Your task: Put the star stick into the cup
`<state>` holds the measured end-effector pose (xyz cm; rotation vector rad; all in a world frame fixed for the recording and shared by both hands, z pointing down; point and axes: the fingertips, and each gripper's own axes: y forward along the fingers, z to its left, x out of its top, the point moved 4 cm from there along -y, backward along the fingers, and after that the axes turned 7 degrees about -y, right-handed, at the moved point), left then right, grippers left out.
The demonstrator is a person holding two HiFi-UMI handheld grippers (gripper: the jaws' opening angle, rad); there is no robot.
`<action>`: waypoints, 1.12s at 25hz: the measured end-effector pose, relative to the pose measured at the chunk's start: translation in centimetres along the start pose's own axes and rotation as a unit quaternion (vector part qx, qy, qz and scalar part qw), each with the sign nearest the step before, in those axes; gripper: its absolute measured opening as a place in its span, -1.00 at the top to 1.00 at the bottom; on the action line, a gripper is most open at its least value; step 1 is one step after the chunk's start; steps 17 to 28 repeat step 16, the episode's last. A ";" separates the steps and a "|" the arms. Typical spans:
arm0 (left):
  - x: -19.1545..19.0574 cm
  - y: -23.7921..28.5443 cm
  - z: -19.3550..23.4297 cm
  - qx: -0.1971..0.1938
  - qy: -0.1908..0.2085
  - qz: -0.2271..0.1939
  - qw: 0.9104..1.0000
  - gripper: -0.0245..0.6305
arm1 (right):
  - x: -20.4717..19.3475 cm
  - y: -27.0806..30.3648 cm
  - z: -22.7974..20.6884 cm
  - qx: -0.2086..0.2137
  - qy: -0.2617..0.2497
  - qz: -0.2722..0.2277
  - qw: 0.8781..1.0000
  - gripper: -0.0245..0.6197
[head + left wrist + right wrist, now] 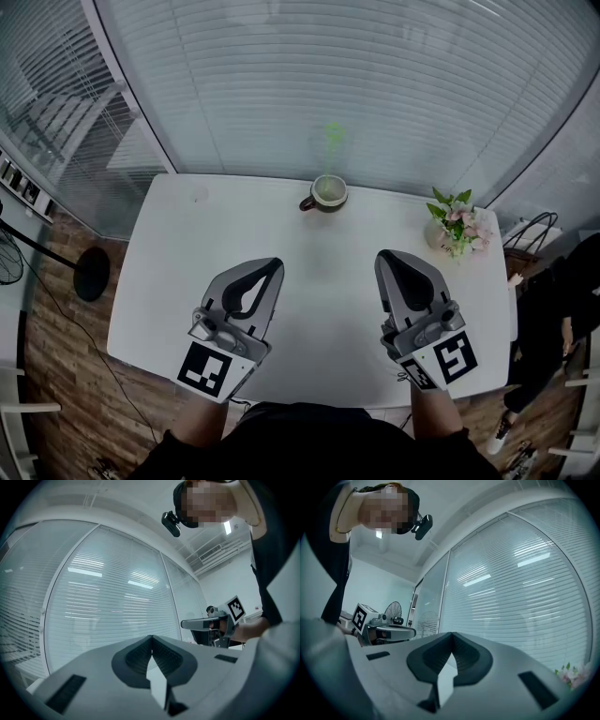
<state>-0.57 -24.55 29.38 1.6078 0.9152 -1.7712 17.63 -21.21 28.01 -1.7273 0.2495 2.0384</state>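
Observation:
A brown cup [328, 193] with a pale green inside stands at the far middle of the white table [178, 281]. A faint green shape, seemingly the star stick [333, 138], rises upright out of the cup against the blinds. In the head view my left gripper [275, 265] hovers over the near left of the table, jaws together, nothing in them. My right gripper [384, 256] mirrors it on the near right, also shut and empty. Both are well short of the cup. The left gripper [151, 637] and right gripper [452, 633] views show closed tips pointing at the blinds.
A small pot of pink flowers [457, 225] sits at the table's far right corner. A fan's stand [91, 273] is on the floor to the left. A dark bag [531, 237] and a person [562, 309] are beside the table's right edge. Window blinds run behind the table.

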 end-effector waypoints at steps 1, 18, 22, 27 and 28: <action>0.0 0.0 0.0 0.000 0.000 0.000 1.000 0.88 | 0.1 0.0 0.0 0.000 -0.001 -0.001 1.000 0.91; 0.1 0.2 0.1 0.002 0.002 -0.001 1.000 0.88 | 0.0 0.2 0.1 0.005 -0.007 0.001 1.000 0.91; 0.1 0.2 0.1 0.002 0.002 -0.001 1.000 0.88 | 0.0 0.2 0.1 0.005 -0.007 0.001 1.000 0.91; 0.1 0.2 0.1 0.002 0.002 -0.001 1.000 0.88 | 0.0 0.2 0.1 0.005 -0.007 0.001 1.000 0.91; 0.1 0.2 0.1 0.002 0.002 -0.001 1.000 0.88 | 0.0 0.2 0.1 0.005 -0.007 0.001 1.000 0.91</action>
